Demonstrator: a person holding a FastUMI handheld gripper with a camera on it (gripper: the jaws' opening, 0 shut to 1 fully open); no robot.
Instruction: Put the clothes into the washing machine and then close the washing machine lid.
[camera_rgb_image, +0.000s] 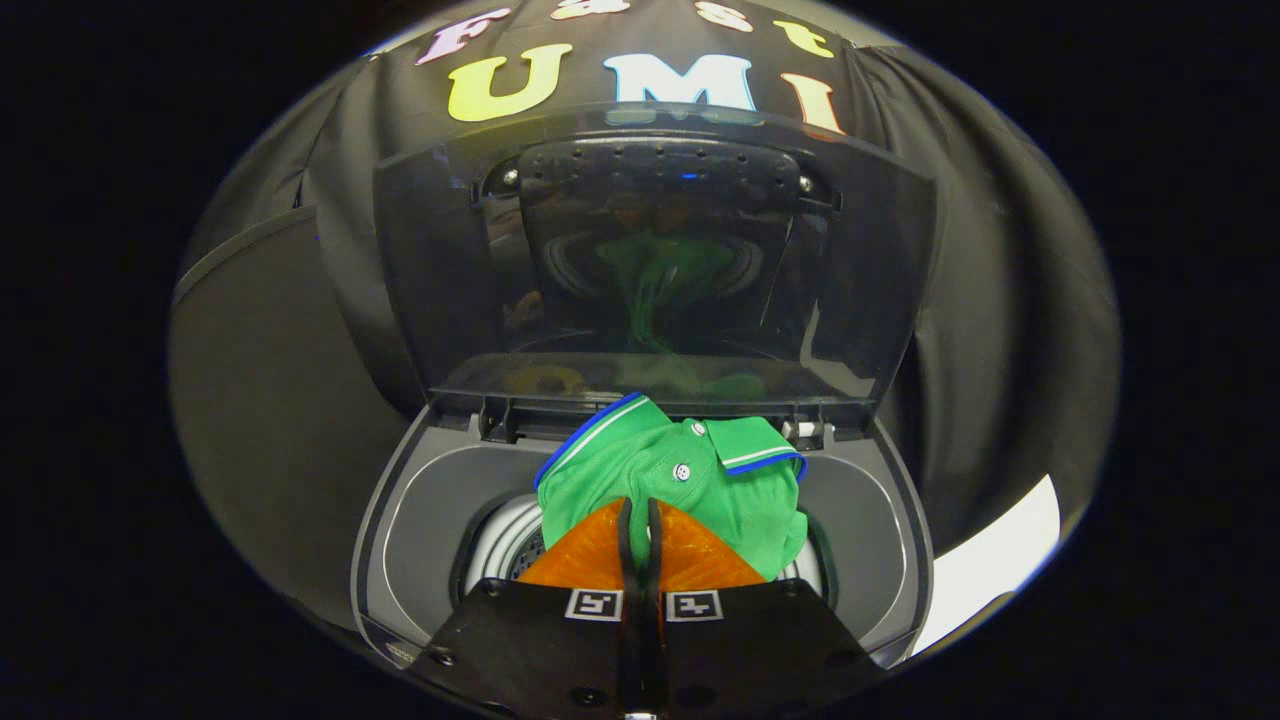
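A green polo shirt (670, 480) with blue and white collar trim hangs bunched over the washing machine's round drum opening (500, 545). My gripper (640, 515) is shut on the shirt's fabric, with both fingers pressed together at its lower edge. The shirt's collar lies just beyond the fingers, close to the lid hinge. The machine's dark see-through lid (650, 250) stands raised and upright behind the opening, and the green shirt is mirrored in it. Most of the drum's inside is hidden by the shirt and the gripper body.
The washer's grey top deck (420, 520) rings the opening. Two lid hinges (497, 420) sit at the back of the deck. Black cloth hangs behind and at both sides. A pale floor patch (1000, 560) shows to the right of the machine.
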